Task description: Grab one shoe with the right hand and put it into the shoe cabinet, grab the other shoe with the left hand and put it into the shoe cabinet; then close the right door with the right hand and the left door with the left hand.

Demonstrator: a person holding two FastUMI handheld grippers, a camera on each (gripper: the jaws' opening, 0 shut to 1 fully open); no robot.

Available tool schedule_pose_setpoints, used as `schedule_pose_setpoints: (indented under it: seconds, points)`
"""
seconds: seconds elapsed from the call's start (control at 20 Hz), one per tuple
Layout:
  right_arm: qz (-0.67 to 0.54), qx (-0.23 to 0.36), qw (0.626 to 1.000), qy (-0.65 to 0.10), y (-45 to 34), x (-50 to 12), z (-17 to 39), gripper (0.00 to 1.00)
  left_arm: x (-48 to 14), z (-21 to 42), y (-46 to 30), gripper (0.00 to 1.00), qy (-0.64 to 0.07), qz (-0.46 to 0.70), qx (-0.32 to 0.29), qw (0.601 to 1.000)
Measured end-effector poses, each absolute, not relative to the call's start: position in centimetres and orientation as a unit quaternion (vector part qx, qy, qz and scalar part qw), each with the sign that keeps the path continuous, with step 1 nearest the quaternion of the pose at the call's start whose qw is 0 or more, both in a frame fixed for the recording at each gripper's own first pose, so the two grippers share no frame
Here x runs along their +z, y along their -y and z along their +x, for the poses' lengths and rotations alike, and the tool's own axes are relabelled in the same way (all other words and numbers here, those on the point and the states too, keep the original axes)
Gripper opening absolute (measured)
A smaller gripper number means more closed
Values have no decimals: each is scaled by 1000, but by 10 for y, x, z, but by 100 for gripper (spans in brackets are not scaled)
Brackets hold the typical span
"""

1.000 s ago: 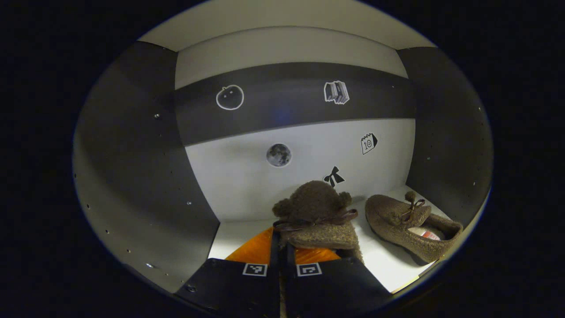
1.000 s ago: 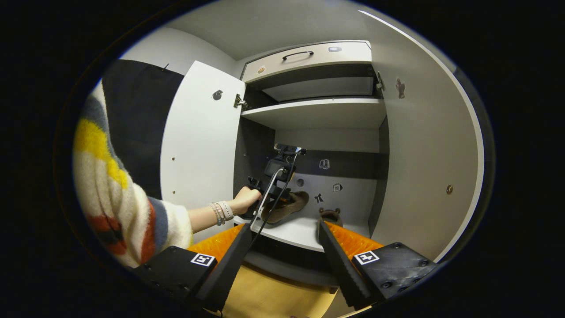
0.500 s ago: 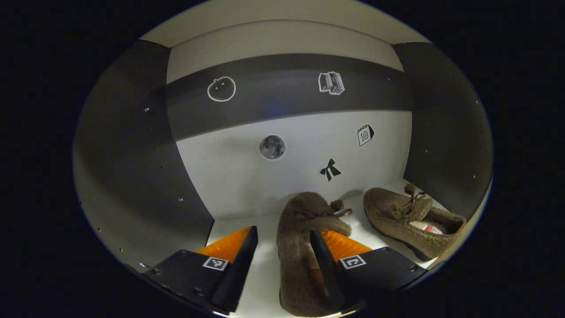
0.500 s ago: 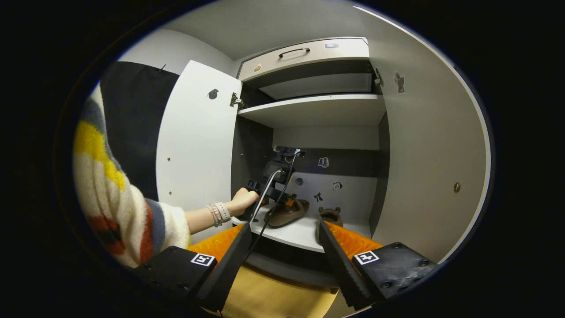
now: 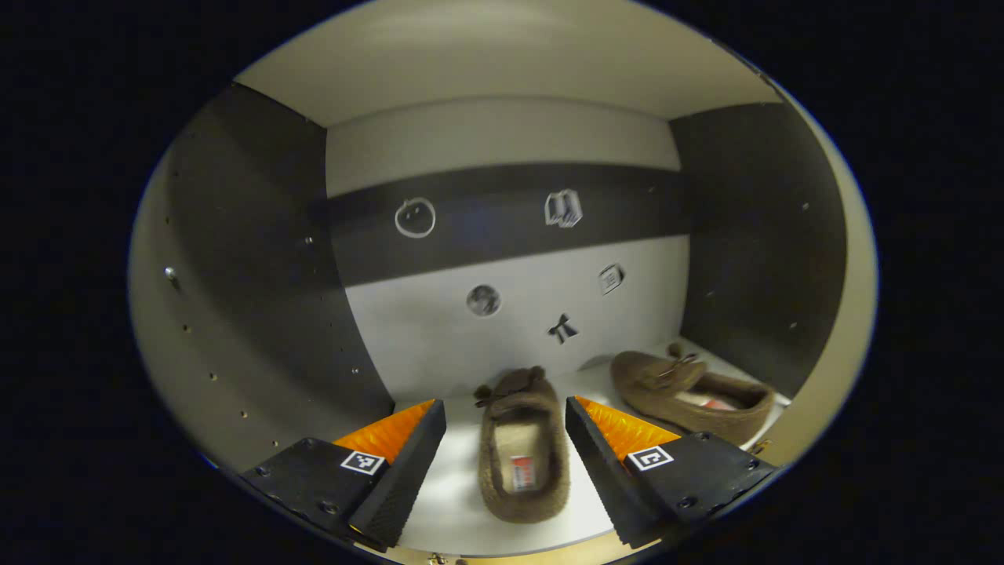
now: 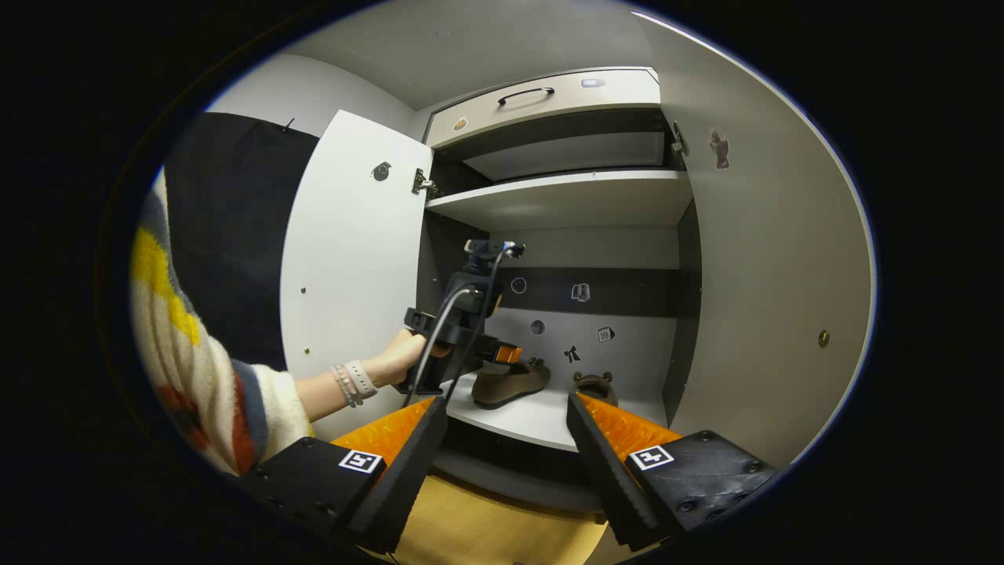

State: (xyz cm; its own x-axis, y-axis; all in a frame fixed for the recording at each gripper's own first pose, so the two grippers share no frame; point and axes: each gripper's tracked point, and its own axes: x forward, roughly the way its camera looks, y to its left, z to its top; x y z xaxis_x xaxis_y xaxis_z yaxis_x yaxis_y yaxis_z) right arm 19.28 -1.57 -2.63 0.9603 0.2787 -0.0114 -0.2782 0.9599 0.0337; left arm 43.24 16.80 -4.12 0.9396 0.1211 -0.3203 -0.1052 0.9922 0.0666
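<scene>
Two brown fuzzy shoes lie on the white lower shelf (image 5: 447,471) of the shoe cabinet. In the left gripper view, one shoe (image 5: 522,455) lies toe-inward between the spread fingers of my left gripper (image 5: 503,406), which is open and not touching it. The other shoe (image 5: 690,388) rests to the right, near the dark side wall. In the right gripper view, my right gripper (image 6: 506,402) is open and holds nothing, out in front of the cabinet. There the left gripper (image 6: 502,359) hovers just above the left shoe (image 6: 510,382), beside the right shoe (image 6: 594,384).
Both doors stand open: the left door (image 6: 353,259) and the right door (image 6: 769,275). An upper shelf (image 6: 565,196) and a drawer (image 6: 549,98) sit above. A hand (image 6: 400,357) and striped sleeve (image 6: 204,353) reach in from the left. Wooden floor (image 6: 486,526) lies below.
The left gripper has opened, let the shoe go onto the shelf and drawn back toward the cabinet's front. The right gripper has barely moved.
</scene>
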Motion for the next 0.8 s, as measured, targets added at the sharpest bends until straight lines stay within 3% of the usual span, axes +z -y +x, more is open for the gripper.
schedule_pose_setpoints:
  seconds: [0.35, 0.7, 0.8]
  points:
    - [20, 109, 994, 6, 17, -3, 168, 98, 55, 318, -107, 100, -34, -7, -17, 999]
    - [-9, 32, 999, 28, 53, 21, 112, 94, 73, 155, -74, 96, -4, -32, -34, 999]
    - [-9, -5, 1000, 29, 80, 25, 91, 98, 70, 119, -69, 96, -4, -49, -43, 998]
